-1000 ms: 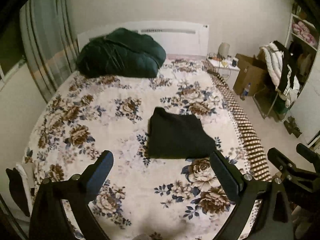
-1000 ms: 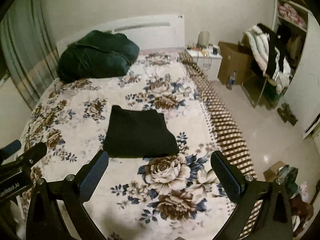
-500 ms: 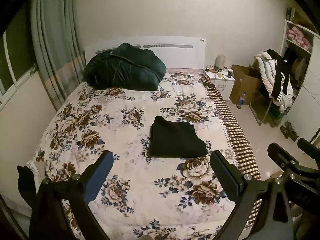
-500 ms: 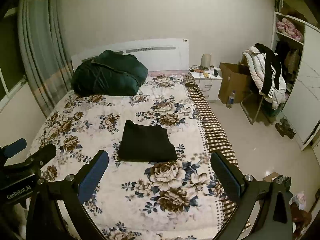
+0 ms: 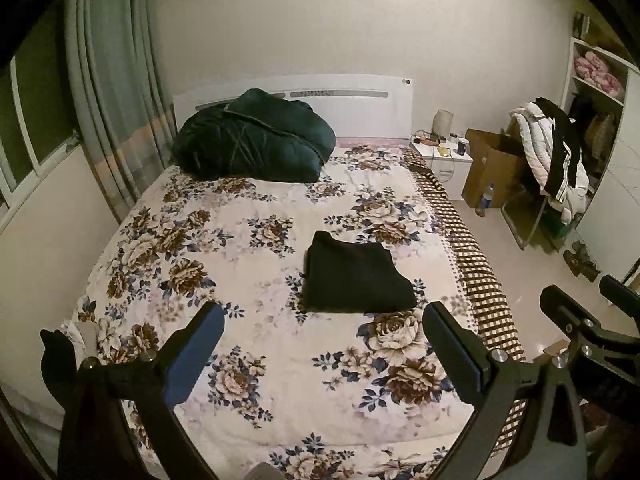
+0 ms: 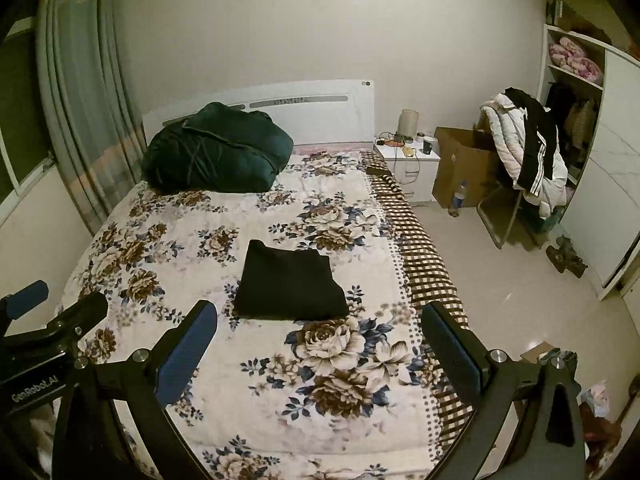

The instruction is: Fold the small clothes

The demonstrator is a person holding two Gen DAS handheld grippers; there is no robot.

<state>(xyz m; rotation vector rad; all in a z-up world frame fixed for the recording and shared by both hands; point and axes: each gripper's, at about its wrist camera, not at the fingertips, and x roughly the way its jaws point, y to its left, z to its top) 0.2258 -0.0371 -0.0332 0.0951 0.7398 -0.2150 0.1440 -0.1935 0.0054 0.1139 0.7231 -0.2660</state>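
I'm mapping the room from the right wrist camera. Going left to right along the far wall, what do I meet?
Curtain → dark green bundle → white nightstand → cardboard box → clothes-draped chair → shelf unit.

**One readable marking: "GenRobot.AI"**

In the right wrist view, white lettering reading "GenRobot.AI" stands on the black body of the left gripper [image 6: 30, 308], well to the left of the right gripper's left finger [image 6: 186, 354] and below that finger's tip; the letters run slightly uphill to the right; a bottle [image 6: 459, 196] on the floor, far beyond the right finger, bears a label too small to read; nothing legible appears in the left wrist view.
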